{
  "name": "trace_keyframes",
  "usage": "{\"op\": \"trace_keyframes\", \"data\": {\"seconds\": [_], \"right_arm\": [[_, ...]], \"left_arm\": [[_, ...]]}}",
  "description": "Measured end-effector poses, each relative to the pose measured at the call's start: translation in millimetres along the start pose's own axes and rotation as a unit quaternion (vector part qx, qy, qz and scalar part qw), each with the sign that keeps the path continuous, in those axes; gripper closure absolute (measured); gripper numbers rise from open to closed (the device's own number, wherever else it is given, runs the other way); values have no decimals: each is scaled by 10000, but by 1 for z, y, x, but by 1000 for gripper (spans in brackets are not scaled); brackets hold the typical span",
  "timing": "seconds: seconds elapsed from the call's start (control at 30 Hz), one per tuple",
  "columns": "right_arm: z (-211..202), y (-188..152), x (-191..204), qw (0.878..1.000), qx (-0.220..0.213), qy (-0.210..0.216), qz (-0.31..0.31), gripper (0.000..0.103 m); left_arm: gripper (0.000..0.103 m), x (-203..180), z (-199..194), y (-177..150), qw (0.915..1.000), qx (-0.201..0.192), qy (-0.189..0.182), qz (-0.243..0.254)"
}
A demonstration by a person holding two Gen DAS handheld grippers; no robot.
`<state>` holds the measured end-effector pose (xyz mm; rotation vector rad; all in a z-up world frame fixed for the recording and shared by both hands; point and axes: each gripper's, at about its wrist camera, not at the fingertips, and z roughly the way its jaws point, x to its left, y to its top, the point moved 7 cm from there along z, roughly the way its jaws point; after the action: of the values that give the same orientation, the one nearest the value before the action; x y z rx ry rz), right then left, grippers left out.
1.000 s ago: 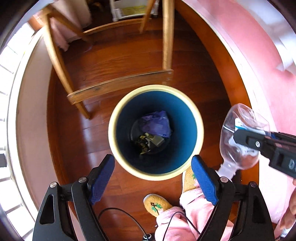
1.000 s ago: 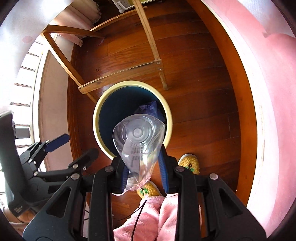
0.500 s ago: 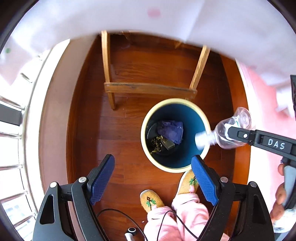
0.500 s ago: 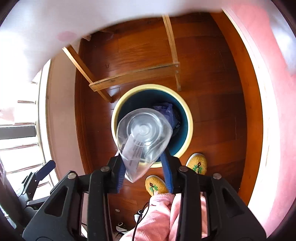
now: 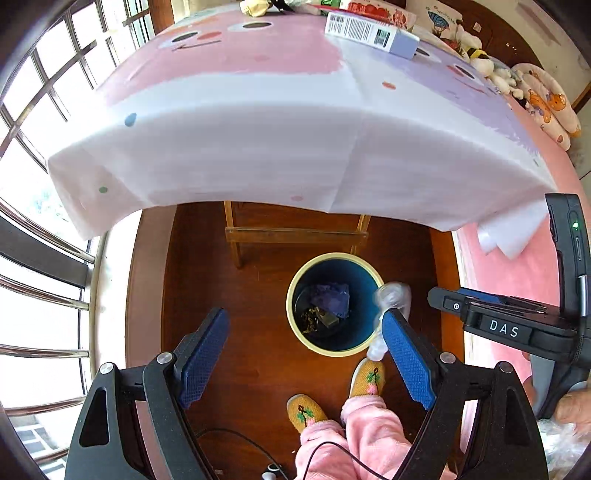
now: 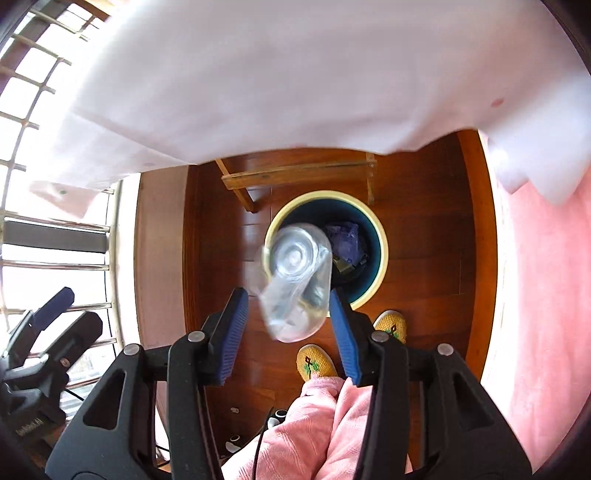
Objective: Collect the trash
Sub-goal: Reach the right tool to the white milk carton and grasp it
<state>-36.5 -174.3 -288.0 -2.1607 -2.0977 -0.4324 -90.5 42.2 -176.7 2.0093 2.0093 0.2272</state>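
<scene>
A clear plastic bottle (image 6: 295,273), blurred, hangs loose between the pads of my right gripper (image 6: 287,292), whose jaws are opening; gaps show beside it and neither pad presses it. It is above the near rim of a round bin (image 6: 384,251) with a cream rim and blue inside, which holds purple and dark trash. In the left wrist view the bottle (image 5: 393,295) shows at the bin's (image 5: 334,255) right edge, under the right gripper (image 5: 498,325). My left gripper (image 5: 303,314) stands open and holds nothing, high above the floor.
A table draped in a white and pink cloth (image 5: 258,147) overhangs the bin, with a box (image 5: 369,31) on top. Its wooden legs and rail (image 5: 295,234) stand behind the bin. The person's yellow slippers (image 5: 365,376) are beside the bin. Window bars (image 5: 37,288) run along the left.
Both grippers have risen, so the bin looks smaller and the tabletop has come into view. The right jaws have widened and the bottle has slipped free of the pads.
</scene>
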Motion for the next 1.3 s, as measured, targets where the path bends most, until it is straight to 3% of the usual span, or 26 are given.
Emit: {"op": "trace_keyframes", "data": {"seconds": [0.4,0.57,1.0,1.13,1.3], "right_arm": [[-44,12,18,9993,-366,-16,91,57],[-64,16,30,9990,-446,-61,-67,57],[-219,62,74,9868,-1592,-146,-259,56],[-254,79,85,9811,-1886,-86,-424,56],[-271,103,100,9755,-2065,-55,-751,56]], "left_arm": [[17,8,-25,7,9999,-56,-45,-113],[17,8,-56,25,9996,-262,-88,-64],[17,-12,-174,122,9918,-1172,-346,374],[17,-13,-191,151,9898,-1361,-325,263],[17,-12,-189,181,9910,-1301,-308,86]]}}
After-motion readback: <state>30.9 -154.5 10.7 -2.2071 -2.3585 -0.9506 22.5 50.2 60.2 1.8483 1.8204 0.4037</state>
